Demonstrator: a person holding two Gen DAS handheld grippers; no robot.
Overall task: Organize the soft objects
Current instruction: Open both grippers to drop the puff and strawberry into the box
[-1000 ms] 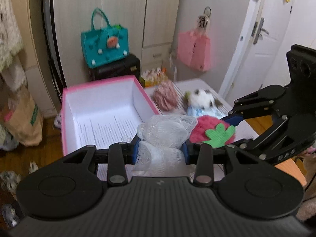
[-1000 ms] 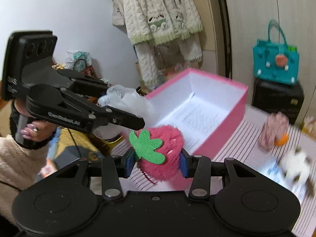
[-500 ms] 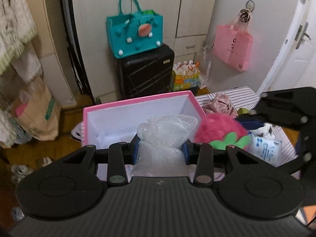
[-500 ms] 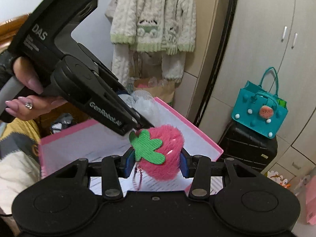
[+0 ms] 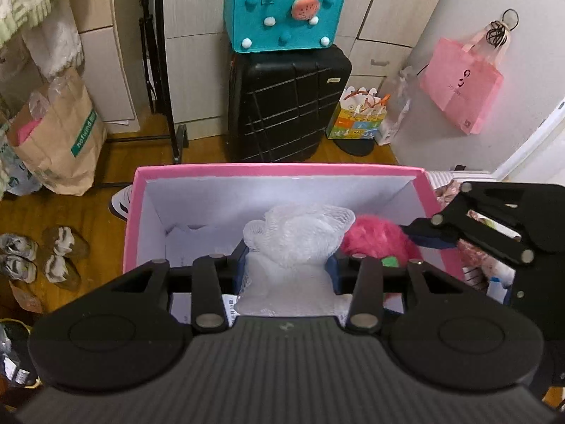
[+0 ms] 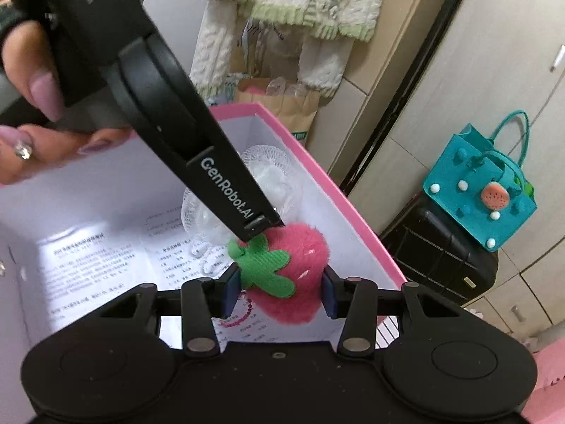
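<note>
The left claw point(image 5: 287, 265) is clamped on a white mesh bath pouf point(image 5: 300, 236), its blue pads pressing into the netting from both sides. The pouf hangs over the open pink box point(image 5: 279, 169), roughly mid-way between the box's side walls and above its white paper-lined floor. The right claw point(image 6: 280, 288) is clamped on a pink plush strawberry point(image 6: 300, 265) with a green felt leaf, pinched between its two blue pads. The strawberry also hangs over the box interior, toward the box's right wall as the left wrist view shows it, and it sits just beside the pouf, touching or nearly touching it. In the right wrist view one finger of the left claw crosses the frame diagonally, its tip just above the strawberry's leaf; a hand point(image 6: 31, 106) with painted nails grips that tool at the upper left edge. A printed paper sheet point(image 6: 106, 247) lies on the box floor. Beyond the box's far wall stand a black suitcase point(image 5: 287, 106) with a teal felt bag point(image 5: 286, 10) on top, and a pink bag point(image 5: 462, 84) hangs on the wall.
</note>
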